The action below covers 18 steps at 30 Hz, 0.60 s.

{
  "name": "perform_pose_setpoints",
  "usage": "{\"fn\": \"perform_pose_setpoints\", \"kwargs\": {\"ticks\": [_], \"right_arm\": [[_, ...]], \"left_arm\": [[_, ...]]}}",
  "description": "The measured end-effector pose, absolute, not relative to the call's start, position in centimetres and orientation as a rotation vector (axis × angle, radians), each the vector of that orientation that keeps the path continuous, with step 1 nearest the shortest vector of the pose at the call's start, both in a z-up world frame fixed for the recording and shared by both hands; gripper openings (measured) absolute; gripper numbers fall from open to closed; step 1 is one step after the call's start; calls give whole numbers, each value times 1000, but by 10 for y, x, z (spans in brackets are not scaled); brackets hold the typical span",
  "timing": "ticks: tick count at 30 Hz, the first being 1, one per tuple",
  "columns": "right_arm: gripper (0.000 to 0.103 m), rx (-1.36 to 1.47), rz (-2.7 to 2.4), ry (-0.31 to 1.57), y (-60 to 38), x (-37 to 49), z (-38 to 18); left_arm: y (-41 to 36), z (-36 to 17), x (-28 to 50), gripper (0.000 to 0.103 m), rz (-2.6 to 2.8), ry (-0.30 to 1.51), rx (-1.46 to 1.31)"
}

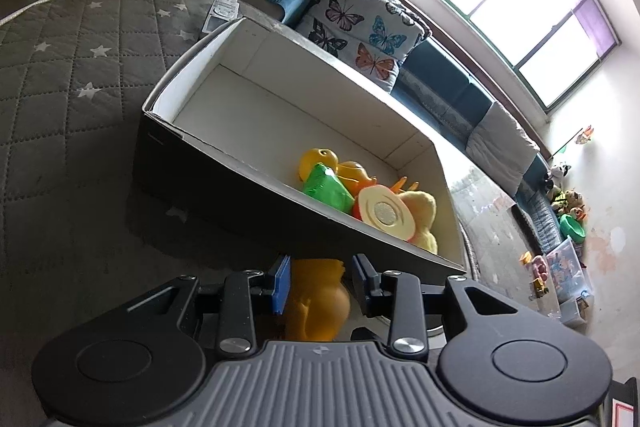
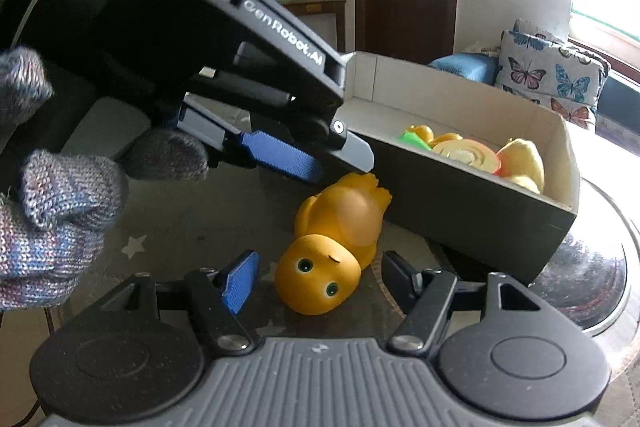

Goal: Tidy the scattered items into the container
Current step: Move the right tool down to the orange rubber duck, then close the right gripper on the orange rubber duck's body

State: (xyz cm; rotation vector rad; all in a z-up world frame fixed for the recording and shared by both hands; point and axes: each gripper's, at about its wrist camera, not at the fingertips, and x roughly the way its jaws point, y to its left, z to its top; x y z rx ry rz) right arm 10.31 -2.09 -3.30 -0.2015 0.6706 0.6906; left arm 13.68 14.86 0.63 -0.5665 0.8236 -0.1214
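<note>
Quilted bed cover carries your orange rubber toy (image 2: 336, 243) beside the box (image 2: 472, 211); both grippers' jaws straddle it unclenched. It looks light, squashy and slick: grip its round belly.

Left wrist camera sits low and close, peering over its own fingers at the box (image 1: 248, 131). Right wrist camera looks down from the opposite side; both views share the orange toy (image 2: 340, 239) and that box.
</note>
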Motion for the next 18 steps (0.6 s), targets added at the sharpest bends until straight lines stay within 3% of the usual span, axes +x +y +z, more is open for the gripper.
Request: {"fn": "perform_pose_setpoints", "kwargs": {"ticks": [7,18], "right_arm": [[58,-204,700,707,-16,107,-39],[53,-222,704,714,-16,104,-43]], "left_arm": [[151,-3,148,36,-144,856,-570],[150,-10,156,41,-159,863,-557]]}}
